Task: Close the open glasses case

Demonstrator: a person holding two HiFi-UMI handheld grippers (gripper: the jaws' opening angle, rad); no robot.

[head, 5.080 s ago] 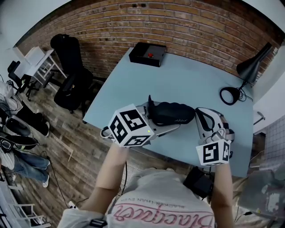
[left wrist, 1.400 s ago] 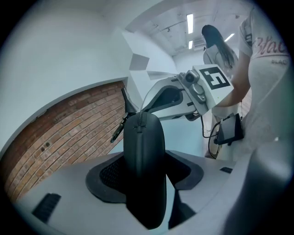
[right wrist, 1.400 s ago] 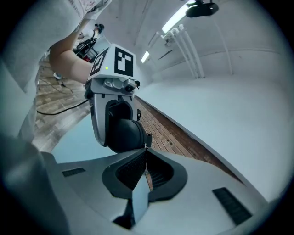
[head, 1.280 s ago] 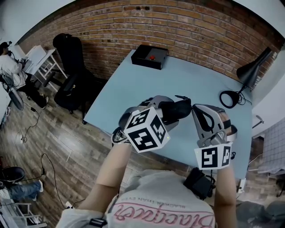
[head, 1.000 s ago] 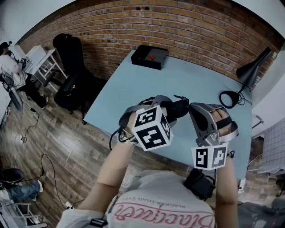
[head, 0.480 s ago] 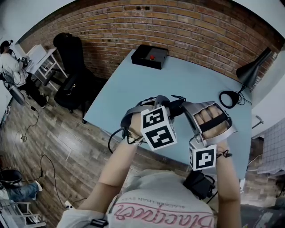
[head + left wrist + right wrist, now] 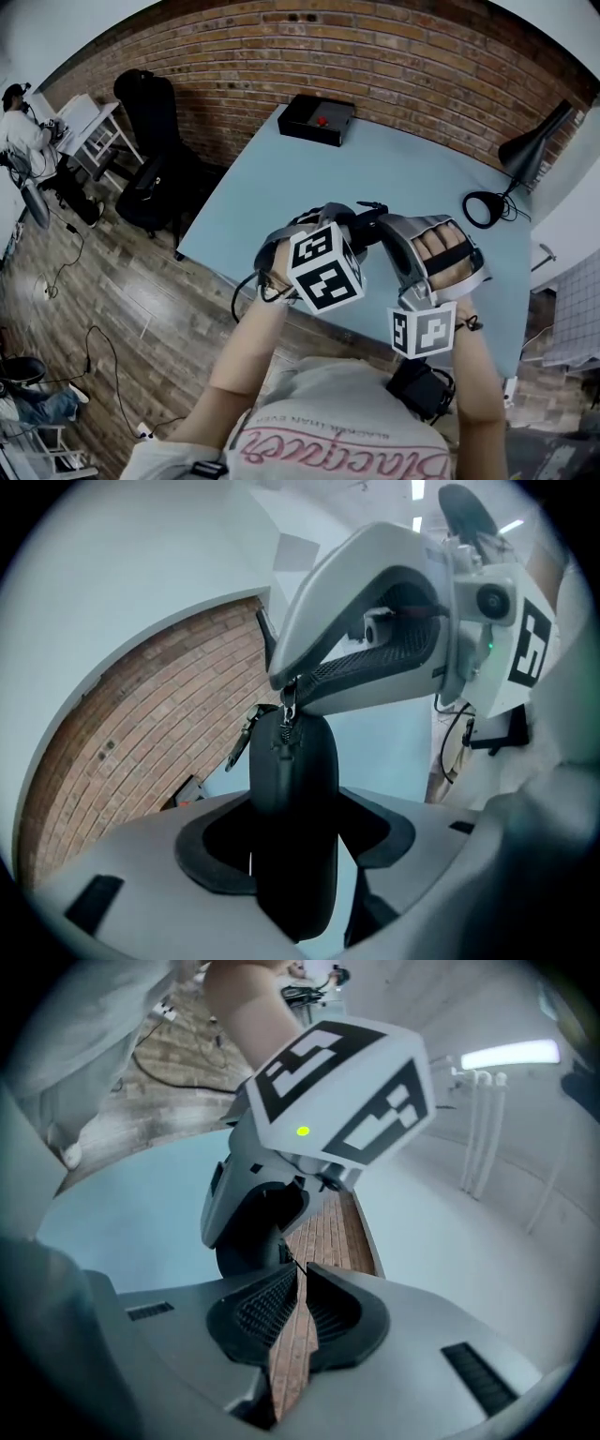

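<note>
Head view: the left claw [image 7: 349,228] is spread wide around a black, oval, zip-up glasses case [image 7: 367,227] and clamps it. The case is lifted off the pale blue surface [image 7: 403,159], on the person's side of a flat black box with a red button [image 7: 316,119]. The right claw [image 7: 379,219] meets the case's far end. Right of the box stands one black desk lamp [image 7: 527,142]. Left of the box, on the floor, is one black chair [image 7: 150,131].

Left gripper view: the case [image 7: 292,827] sits end-on between the two grey pads, which press its sides. At its upper end the right claw [image 7: 286,688] pinches a small metal zip pull [image 7: 286,714]. How much of the zip is left open cannot be told from here.

Right gripper view: the right claw [image 7: 293,1267] is pressed together, with a thin dark tab caught at its tips. Just beyond it is the case [image 7: 251,1237], under the left gripper's black-and-white marker cube [image 7: 337,1091].

To do this step well, I judge that the left claw should grip the case steadily while the right draws the pull along the zip's line. It should follow the curve without yanking sideways, so the two halves stay aligned.

Count: two claws, two marker cubes, one glasses case, one zip pull, one box, one lamp, one chair.
</note>
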